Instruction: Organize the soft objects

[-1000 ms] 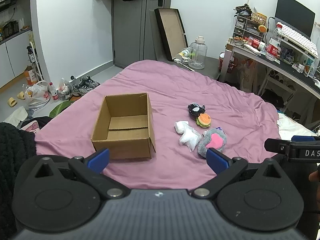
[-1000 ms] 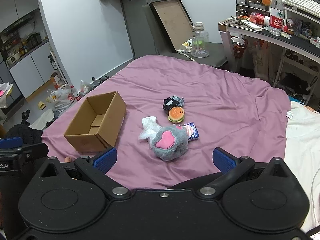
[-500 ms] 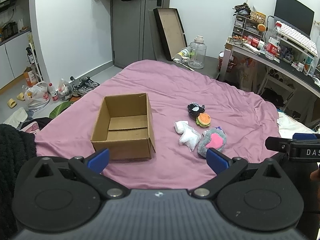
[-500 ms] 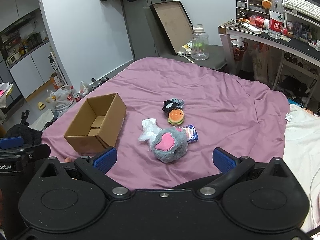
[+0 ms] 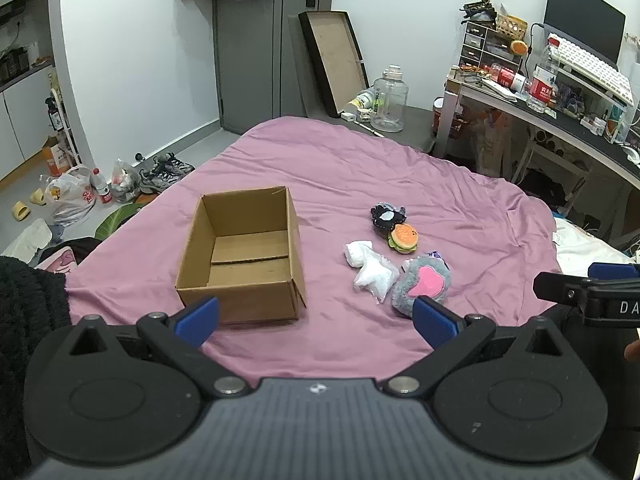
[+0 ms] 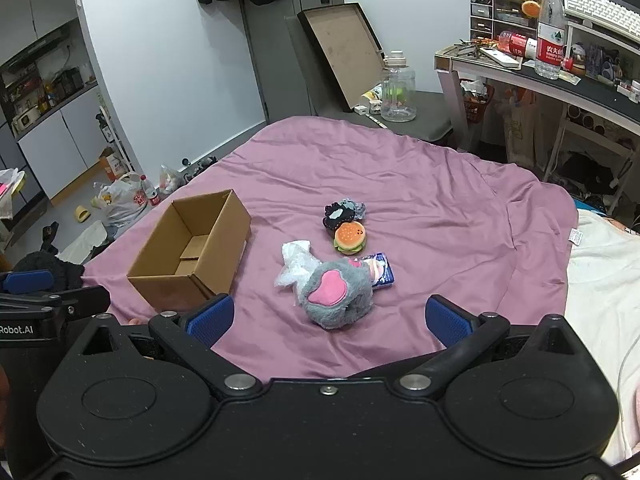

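both grippers, left gripper (image 5: 316, 318) and right gripper (image 6: 330, 318), hover wide-jawed and empty above the bed (image 5: 460, 184), near the cardboard box (image 5: 244, 256) and grey plush (image 6: 336, 294).

Even indoor light, soft shadows, sharp focus, fisheye-bent edges

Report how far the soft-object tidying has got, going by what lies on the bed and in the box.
Nothing is packed: the cardboard box on the pink bedspread is empty. Nothing is in hand either; the left gripper and right gripper are both open and hold nothing. Everything is left: the grey plush, white bag, burger toy, dark plush and a small packet lie beside the box.
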